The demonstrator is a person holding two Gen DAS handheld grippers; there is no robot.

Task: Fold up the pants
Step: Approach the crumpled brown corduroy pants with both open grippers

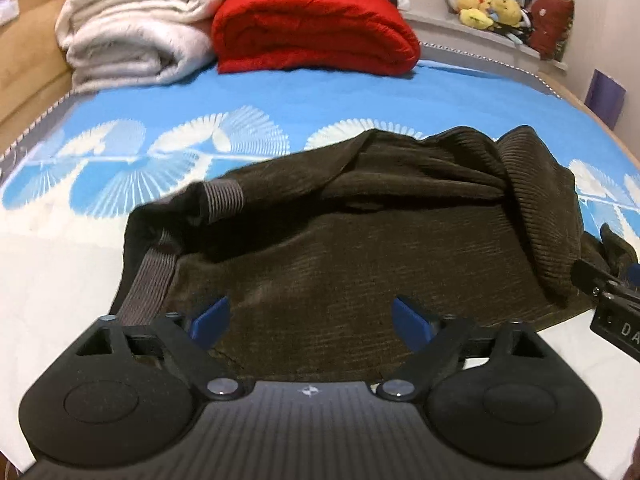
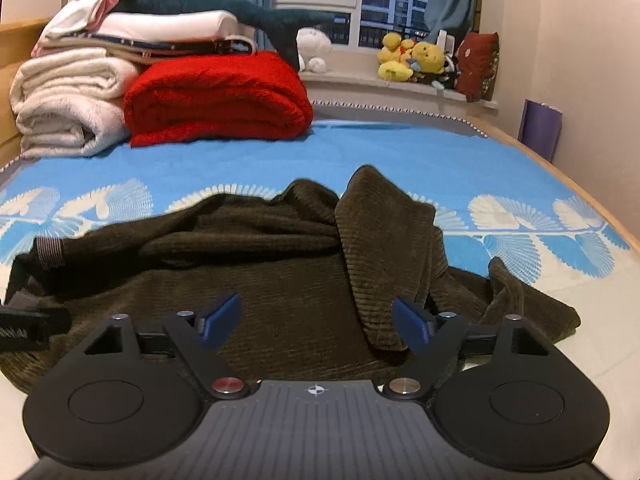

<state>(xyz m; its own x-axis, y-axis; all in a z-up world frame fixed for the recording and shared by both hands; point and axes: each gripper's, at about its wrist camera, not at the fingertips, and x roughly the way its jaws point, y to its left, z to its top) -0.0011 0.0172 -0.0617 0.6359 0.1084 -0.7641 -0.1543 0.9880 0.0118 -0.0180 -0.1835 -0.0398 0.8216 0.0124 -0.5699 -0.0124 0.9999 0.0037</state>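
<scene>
Dark olive corduroy pants (image 1: 340, 240) lie bunched on the blue and white bedspread, with a grey elastic waistband (image 1: 148, 280) at the left. My left gripper (image 1: 308, 322) is open and empty just above the near edge of the pants. In the right wrist view the pants (image 2: 260, 264) fill the middle, and a ribbed fold (image 2: 384, 240) stands up at the right. My right gripper (image 2: 316, 322) is open and empty over the pants' near edge. The right gripper's body (image 1: 612, 304) shows at the left view's right edge. The left gripper's body (image 2: 28, 328) shows at the right view's left edge.
A folded red blanket (image 2: 216, 96) and stacked white blankets (image 2: 68, 100) sit at the far side of the bed (image 2: 400, 148). Stuffed toys (image 2: 416, 60) line the window sill. A purple roll (image 2: 540, 128) stands by the right wall. A wooden bed edge (image 2: 560, 176) runs along the right.
</scene>
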